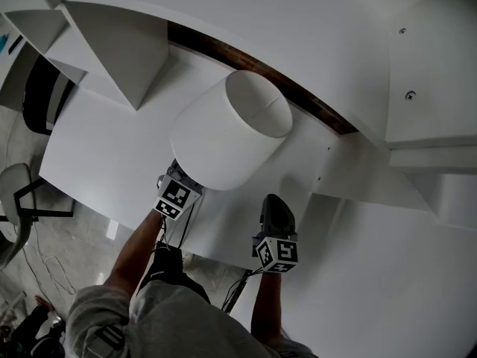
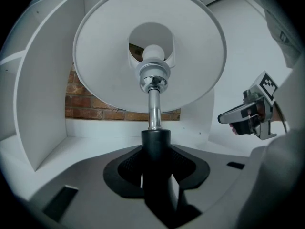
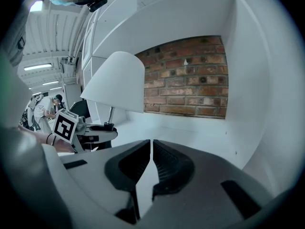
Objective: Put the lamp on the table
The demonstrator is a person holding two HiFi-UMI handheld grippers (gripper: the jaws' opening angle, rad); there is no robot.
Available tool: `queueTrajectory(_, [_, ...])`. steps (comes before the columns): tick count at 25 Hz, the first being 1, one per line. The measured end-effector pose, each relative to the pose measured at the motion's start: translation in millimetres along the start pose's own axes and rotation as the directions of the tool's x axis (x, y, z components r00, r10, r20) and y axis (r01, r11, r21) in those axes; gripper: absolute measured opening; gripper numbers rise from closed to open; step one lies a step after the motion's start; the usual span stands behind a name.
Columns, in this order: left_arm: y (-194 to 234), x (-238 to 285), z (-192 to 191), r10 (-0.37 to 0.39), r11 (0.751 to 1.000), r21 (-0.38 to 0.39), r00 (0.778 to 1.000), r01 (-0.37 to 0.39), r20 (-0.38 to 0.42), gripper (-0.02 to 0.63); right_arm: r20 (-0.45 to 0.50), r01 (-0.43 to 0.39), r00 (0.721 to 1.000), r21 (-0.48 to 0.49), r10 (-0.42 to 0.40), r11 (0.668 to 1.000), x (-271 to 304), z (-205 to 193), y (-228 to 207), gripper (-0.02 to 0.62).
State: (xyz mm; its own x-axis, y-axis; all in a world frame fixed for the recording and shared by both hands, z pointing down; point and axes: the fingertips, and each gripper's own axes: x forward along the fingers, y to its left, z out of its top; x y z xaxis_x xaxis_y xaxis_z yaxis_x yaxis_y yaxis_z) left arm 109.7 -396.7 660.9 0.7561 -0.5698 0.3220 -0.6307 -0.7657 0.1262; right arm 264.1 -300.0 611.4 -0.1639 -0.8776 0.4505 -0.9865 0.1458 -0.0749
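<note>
Over the white table [image 1: 104,136], at the left, the left gripper [image 2: 156,147] has its 2 jaws clamped on the black collar [image 2: 156,140] low on the lamp [image 1: 223,136], just under its chrome stem [image 2: 153,109]. The lamp's white shade [image 2: 105,56] spreads above the gripper, in front of a brick wall [image 3: 190,75]. Whether the lamp's base touches the table cannot be told. Near it on the right, the right gripper [image 1: 276,207] hovers with its jaws pressed together on nothing.
</note>
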Motion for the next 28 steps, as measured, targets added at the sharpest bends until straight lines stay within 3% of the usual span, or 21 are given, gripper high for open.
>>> queueTrajectory(19, [-2, -20, -2, 0.027, 0.999, 0.013, 0.987, -0.029, 0.158, 0.140, 0.021, -0.076, 0.997, -0.081, 0.078, 0.994, 8, -18, 21, 0.035])
queueTrajectory(28, [-1, -27, -3, 0.049, 0.999, -0.013, 0.980, -0.047, 0.191, 0.138, 0.032, -0.084, 0.996, -0.088, 0.087, 0.993, -2, -26, 27, 0.035])
